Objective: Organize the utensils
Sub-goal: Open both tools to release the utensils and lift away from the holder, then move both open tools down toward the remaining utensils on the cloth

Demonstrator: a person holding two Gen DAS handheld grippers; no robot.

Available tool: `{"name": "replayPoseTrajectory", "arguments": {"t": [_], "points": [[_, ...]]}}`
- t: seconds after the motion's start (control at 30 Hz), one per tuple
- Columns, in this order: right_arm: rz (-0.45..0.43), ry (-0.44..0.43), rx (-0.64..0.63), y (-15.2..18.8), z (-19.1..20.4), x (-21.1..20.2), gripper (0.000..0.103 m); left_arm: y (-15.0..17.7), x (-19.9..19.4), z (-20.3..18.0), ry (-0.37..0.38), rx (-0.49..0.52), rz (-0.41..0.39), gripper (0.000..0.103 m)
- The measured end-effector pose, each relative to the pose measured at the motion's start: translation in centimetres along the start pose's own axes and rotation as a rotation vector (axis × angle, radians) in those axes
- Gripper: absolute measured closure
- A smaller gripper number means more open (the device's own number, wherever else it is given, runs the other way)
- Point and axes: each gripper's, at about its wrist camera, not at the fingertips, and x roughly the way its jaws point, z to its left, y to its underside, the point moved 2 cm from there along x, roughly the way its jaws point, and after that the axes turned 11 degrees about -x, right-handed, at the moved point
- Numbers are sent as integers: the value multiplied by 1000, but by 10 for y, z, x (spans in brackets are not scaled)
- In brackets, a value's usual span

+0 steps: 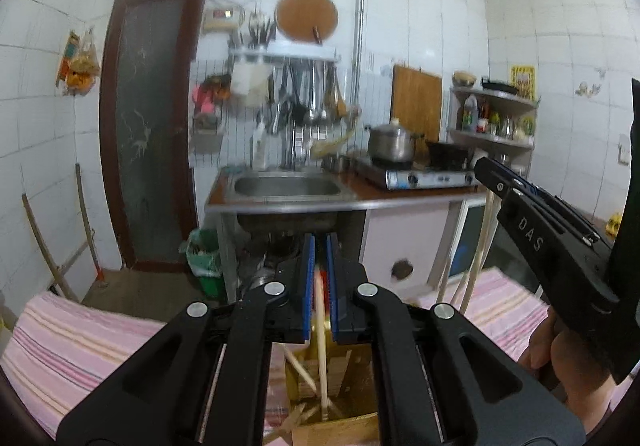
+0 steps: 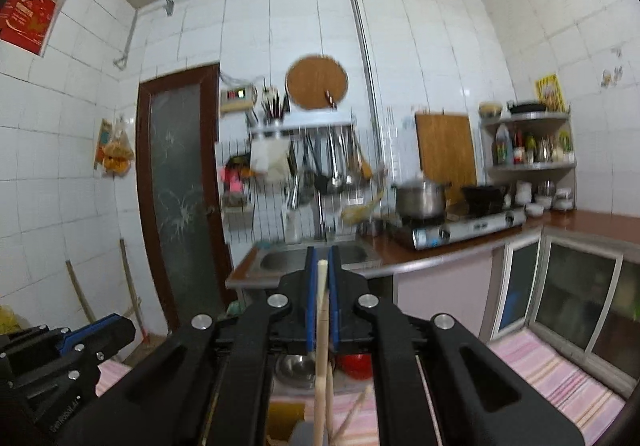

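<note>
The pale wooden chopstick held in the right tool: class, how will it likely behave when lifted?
The pale wooden chopstick looks straight and thin, so probably stiff and light. Pinched by the right tool at one spot only, it may pivot or slip.

Black hand-held gripper point(image 1: 320, 278) with blue pads, silver screws.

i see white tiled walls point(image 2: 48, 166), a dark-framed frosted glass door point(image 1: 148, 126), a steel sink point(image 1: 286, 186) in a brown counter point(image 2: 580, 224), corner shelves point(image 2: 528, 142), and a pink striped cloth point(image 1: 72, 350).
</note>
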Motion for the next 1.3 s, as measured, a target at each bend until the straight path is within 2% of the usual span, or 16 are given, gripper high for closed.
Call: {"name": "replayPoseTrajectory", "arguments": {"t": [0.13,0.17,0.2,0.23,0.27,0.3,0.37,0.4,0.43,0.47,0.57,0.7,0.87,0.93,1.2,1.3], "points": [[85,-29,-35,22,1,7,96,6,1,9,-29,-1,16,98],[114,-29,-43,24,0,8,91,3,-4,12,-27,-10,22,92],[134,-25,-48,25,-1,8,82,0,-11,16,-25,-23,27,77],[162,-19,-47,25,-5,4,47,-5,-20,20,-28,-39,23,67],[162,-16,-37,24,-9,-1,32,-7,-27,23,-34,-49,15,42],[160,-8,-35,24,-12,-6,32,-10,-37,27,-45,-56,5,26],[186,26,-44,25,-20,-24,32,-13,-60,36,-88,-53,-32,17],[211,35,-38,27,-25,-35,31,-12,-70,40,-111,-48,-38,9],[226,39,-31,30,-28,-43,26,-9,-79,44,-129,-43,-35,6],[248,51,-27,36,-31,-56,21,-6,-89,49,-152,-41,-26,5],[292,70,-47,54,-30,-88,16,12,-113,69,-182,-87,29,5],[375,43,-64,86,-18,-125,14,44,-134,96,-210,-148,121,5],[442,15,-78,120,0,-161,12,89,-159,115,-278,-130,185,5],[462,1,-71,129,5,-170,12,108,-168,120,-280,-127,214,5],[544,-10,-61,159,25,-194,11,156,-170,129,-321,-97,324,5],[564,-34,-57,169,36,-202,11,173,-167,134,-315,-115,357,5]]}}
